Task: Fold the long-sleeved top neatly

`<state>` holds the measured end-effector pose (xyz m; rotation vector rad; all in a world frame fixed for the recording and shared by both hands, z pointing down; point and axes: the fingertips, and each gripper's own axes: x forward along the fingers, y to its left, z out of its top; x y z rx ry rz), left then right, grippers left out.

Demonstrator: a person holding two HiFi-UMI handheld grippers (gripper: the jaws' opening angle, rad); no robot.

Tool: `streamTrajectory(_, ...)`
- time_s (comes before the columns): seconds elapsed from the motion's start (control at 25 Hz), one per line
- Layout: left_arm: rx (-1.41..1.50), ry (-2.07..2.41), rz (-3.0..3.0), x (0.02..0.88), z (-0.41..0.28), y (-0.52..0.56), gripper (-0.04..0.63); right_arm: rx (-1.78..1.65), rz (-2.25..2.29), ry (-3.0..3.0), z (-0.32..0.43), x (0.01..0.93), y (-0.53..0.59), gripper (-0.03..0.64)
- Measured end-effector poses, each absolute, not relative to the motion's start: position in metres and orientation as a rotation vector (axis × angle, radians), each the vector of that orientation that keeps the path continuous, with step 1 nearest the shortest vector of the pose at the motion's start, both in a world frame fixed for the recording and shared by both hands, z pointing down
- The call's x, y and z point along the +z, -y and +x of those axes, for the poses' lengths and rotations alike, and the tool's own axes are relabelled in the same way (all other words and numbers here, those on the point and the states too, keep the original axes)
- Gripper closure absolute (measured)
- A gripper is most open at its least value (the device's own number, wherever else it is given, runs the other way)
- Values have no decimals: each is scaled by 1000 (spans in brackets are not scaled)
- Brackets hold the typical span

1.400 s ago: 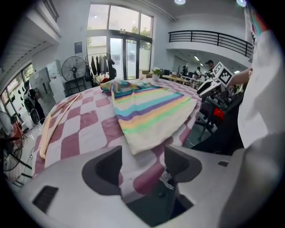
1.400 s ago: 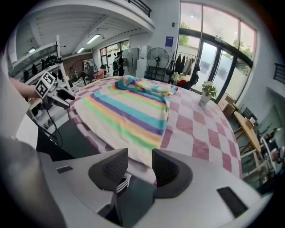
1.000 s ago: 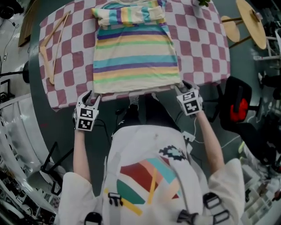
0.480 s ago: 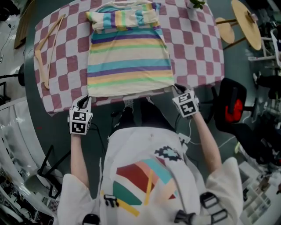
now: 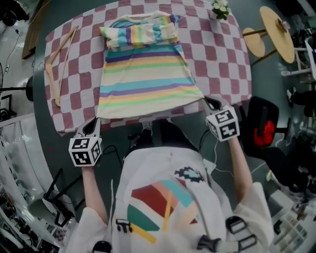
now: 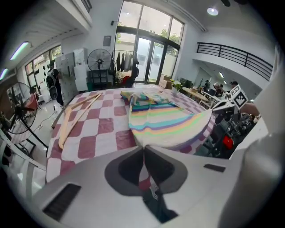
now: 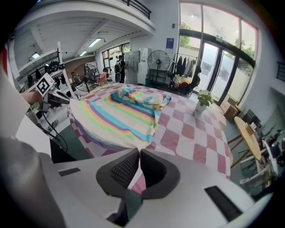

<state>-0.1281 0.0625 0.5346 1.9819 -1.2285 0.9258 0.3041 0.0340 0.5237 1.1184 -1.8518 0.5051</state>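
Across most of the head view a table w/ a red-and-white checked cloth point(image 5: 224, 64) is seen. On its ctr the long-sleeved top point(image 5: 148, 74) is laid flat, striped in cream, teal, purple, yellow & green, w/ the collar at the far end & the hem at the table's near edge. Its sleeves point(image 5: 140, 32) are folded across the chest just below the collar. The hem is spread wide & drawn taut btwn the two grippers, both near corners flared outward toward the jaws.

Off the table's right side two round wooden stools point(image 5: 279, 27) & a black chair point(image 5: 264, 123) are seen on the floor. To the top's left, well apart from it, a wooden hanger point(image 5: 57, 62) is laid on the cloth.

The L gripper point(image 5: 93, 124) is held at the hem's left corner. In the left gripper view its jaws are closed tight, w/ the fabric corner pinched at their tips. The R gripper point(image 5: 210, 105) is held at the hem's right corner. In the right gripper view its jaws are likewise pressed together on the fabric corner.

At the cloth's far right corner a small potted plant point(image 5: 219, 9) is stood, well apart from the top.
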Motion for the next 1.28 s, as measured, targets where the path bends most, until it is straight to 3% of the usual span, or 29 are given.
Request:
streamTrajectory(0.4, 936, 1508, 2095, 446, -129, 114, 581, 233, 1209, 1916, 290, 454, 125, 598)
streamTrajectory(0.72, 944, 1654, 2000, 429, -152, 262, 581, 140, 1229, 1923, 288, 430, 277, 600)
streamTrajectory(1.28, 1185, 1500, 1745, 559, -149, 405, 581, 298, 996, 1733, 286, 568, 426, 600)
